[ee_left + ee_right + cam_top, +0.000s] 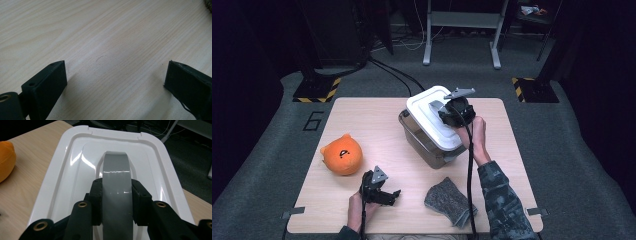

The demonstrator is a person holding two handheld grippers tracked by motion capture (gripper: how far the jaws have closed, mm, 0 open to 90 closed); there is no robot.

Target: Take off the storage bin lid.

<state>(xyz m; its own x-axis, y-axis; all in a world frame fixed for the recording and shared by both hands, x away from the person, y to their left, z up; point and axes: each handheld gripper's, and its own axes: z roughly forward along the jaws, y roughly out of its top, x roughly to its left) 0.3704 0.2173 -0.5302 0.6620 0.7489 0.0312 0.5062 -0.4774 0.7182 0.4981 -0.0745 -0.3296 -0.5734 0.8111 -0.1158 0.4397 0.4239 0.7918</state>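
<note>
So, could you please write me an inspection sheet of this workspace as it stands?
Surface: light wooden table, bare between the items.
Job's things: clear storage bin with white lid sitting askew on it; grey tape handle arches over the lid.
Clutter: orange plush toy at left; grey knitted cloth near the front edge.
Grippers: right gripper has its jaws shut on the tape handle; left gripper has its jaws open over bare wood.
Cables: black cable trails along the right forearm; more cables on the floor behind.
Surroundings: grey carpet, hazard-striped stand bases, white frame legs.
</note>
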